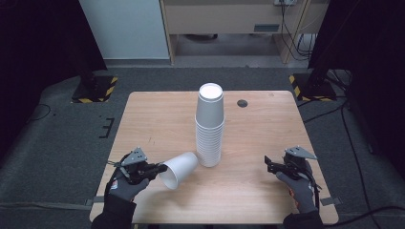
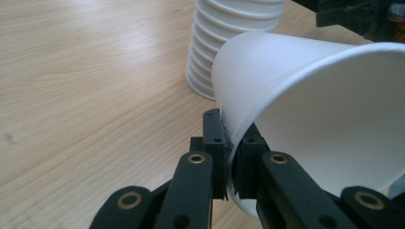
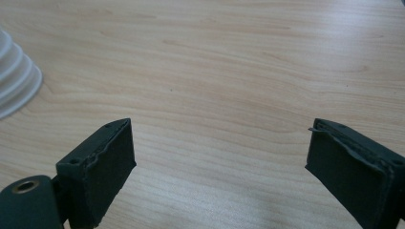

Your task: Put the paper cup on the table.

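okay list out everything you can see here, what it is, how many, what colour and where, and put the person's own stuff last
loose cup: one, white, lying tilted on its side near the table's front left, rim pinched in the left claw
stack of cups: one stack, white, upside down, standing at the table's middle; cup count too fine to tell
table: one, light wood, centre of the high view
round hole cover: one, dark, in the tabletop far right of the stack
floor stands: two, black with yellow stripes, beyond the table's far corners
left claw: one, black, shut on the loose cup's rim
right claw: one, black, jaws wide apart over bare table at front right
gloved hands: two, grey, at the near edge
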